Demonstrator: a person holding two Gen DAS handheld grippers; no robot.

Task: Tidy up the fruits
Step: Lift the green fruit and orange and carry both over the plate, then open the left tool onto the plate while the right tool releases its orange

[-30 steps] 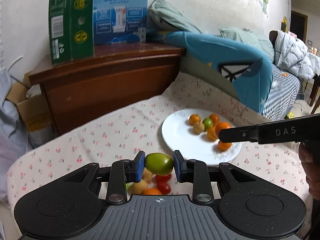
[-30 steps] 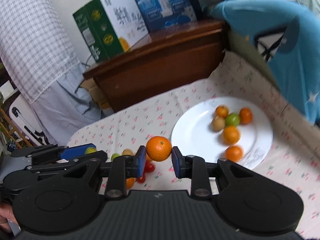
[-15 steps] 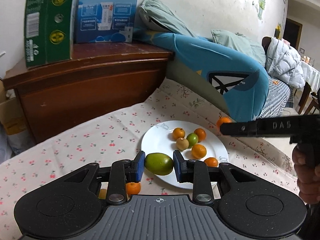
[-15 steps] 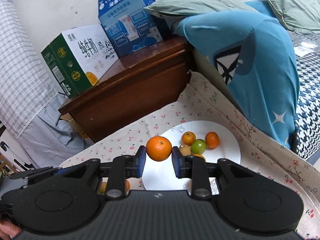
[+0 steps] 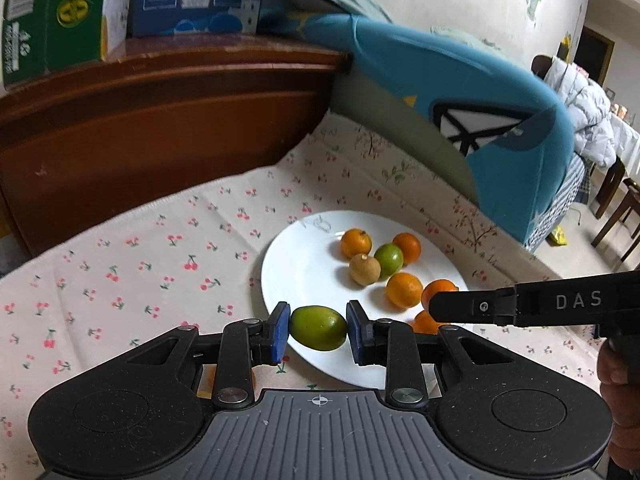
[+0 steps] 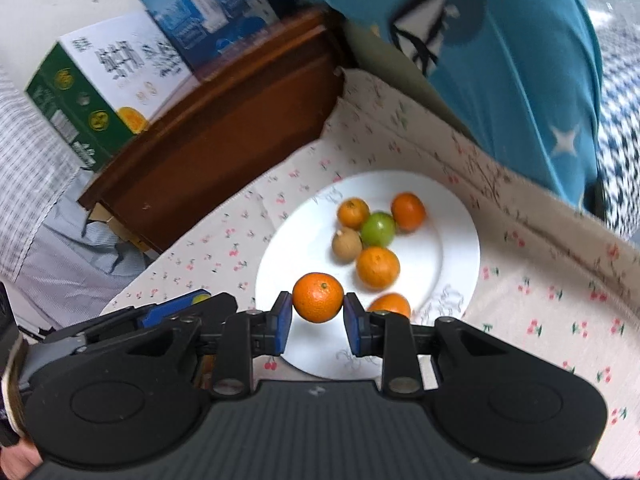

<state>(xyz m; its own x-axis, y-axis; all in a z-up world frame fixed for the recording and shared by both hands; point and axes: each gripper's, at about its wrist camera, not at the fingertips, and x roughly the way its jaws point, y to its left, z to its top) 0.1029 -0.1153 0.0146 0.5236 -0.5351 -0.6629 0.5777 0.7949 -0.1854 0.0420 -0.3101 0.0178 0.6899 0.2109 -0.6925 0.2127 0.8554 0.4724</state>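
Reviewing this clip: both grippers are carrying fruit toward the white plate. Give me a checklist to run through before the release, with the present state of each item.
1. Left gripper firmly holds the green fruit: ok, both pads touch it.
2. Right gripper firmly holds the orange: ok, pinched on both sides.
3. Free room on the white plate: ok, its near-left part is bare; six fruits lie toward the far and right side.
4. Each fruit is over the plate: looks ok in both wrist views, height above it cannot tell.
5. Grippers clear of each other: cannot tell; the right one crosses close in front of the left view.
6. Plate sits flat on the tablecloth: ok.
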